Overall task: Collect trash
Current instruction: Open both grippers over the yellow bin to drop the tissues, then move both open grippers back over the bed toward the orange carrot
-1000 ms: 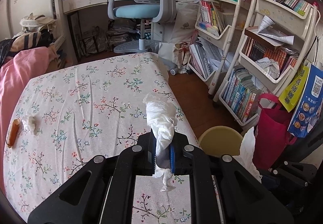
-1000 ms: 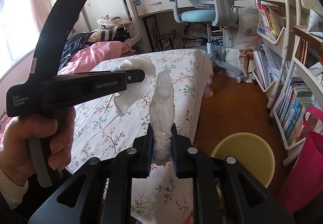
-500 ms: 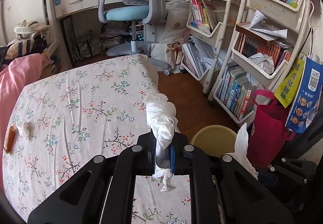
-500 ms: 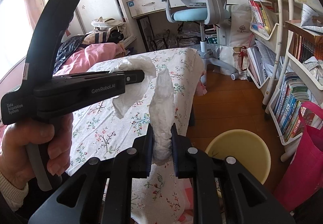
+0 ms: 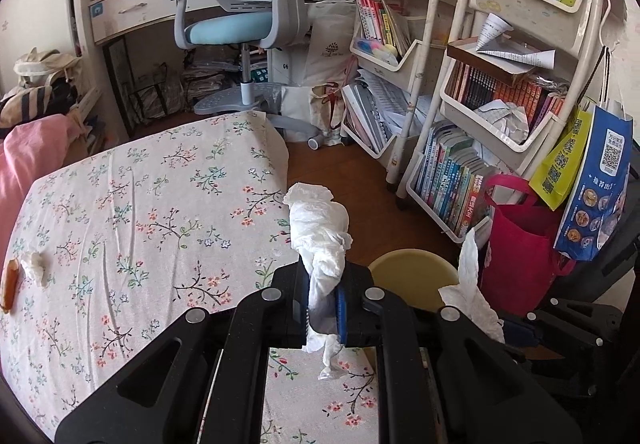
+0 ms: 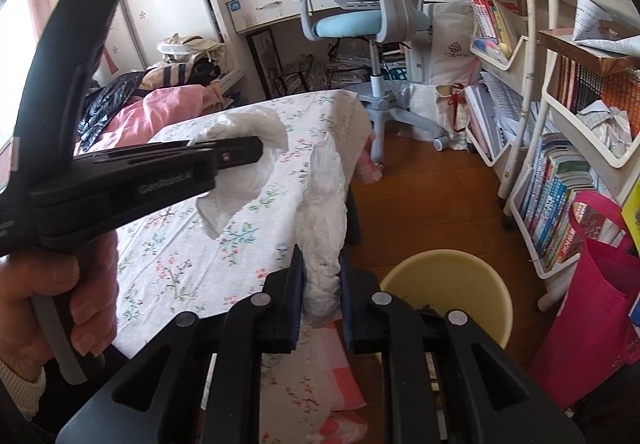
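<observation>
Both my hands have drifted off the bed (image 5: 120,204) toward the yellow bin (image 6: 452,284); left gripper (image 5: 322,308) clamps one crumpled tissue (image 5: 320,232), right gripper (image 6: 322,284) clamps another tissue (image 6: 324,212).

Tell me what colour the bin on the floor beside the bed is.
Pale yellow. The bin shows best in the right wrist view, just right of the bed.

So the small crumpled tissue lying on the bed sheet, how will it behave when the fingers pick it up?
The crumpled tissue probably weighs almost nothing and will squash flat, as the tissue in the left gripper has. It is floppy, so loose ends may hang down. Being soft paper, it seems unlikely to slip or roll.
</observation>
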{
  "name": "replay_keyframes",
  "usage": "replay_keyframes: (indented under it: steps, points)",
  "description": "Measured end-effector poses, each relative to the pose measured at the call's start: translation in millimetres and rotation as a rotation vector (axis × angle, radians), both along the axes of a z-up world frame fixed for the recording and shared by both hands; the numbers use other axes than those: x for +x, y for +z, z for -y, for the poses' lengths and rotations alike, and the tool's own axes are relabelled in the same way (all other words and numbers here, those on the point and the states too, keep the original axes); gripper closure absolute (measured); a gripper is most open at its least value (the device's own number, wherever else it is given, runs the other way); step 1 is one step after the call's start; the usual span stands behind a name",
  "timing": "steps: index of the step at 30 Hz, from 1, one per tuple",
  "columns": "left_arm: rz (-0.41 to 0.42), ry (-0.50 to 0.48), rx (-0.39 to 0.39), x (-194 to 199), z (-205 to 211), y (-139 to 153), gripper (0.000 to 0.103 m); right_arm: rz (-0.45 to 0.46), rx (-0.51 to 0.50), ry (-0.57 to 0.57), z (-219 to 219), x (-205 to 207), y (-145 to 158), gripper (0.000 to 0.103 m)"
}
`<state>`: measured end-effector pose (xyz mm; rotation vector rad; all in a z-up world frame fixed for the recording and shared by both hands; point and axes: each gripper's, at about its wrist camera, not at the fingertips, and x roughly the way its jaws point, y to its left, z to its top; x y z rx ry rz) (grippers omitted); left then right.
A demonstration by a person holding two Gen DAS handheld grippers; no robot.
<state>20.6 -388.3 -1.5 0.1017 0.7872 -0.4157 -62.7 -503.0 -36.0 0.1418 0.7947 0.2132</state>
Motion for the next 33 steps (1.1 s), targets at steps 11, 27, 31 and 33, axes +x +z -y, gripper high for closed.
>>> replay_keyframes:
  steps: [11, 27, 31, 33]
  points:
    - [-0.111, -0.023, -0.119, 14, 37, -11, 0.094, -0.077, -0.213, 0.079, 32, 27, -13, 0.085]
    - [-0.263, -0.02, -0.093, 45, 100, -65, 0.056, -0.221, -0.037, -0.122, 114, 46, -50, 0.055]
    - [-0.225, 0.0, -0.083, 42, 85, -50, 0.05, -0.194, -0.056, -0.099, 103, 47, -41, 0.054]
    - [-0.195, 0.017, -0.072, 39, 73, -40, 0.045, -0.165, -0.054, -0.09, 98, 50, -36, 0.05]
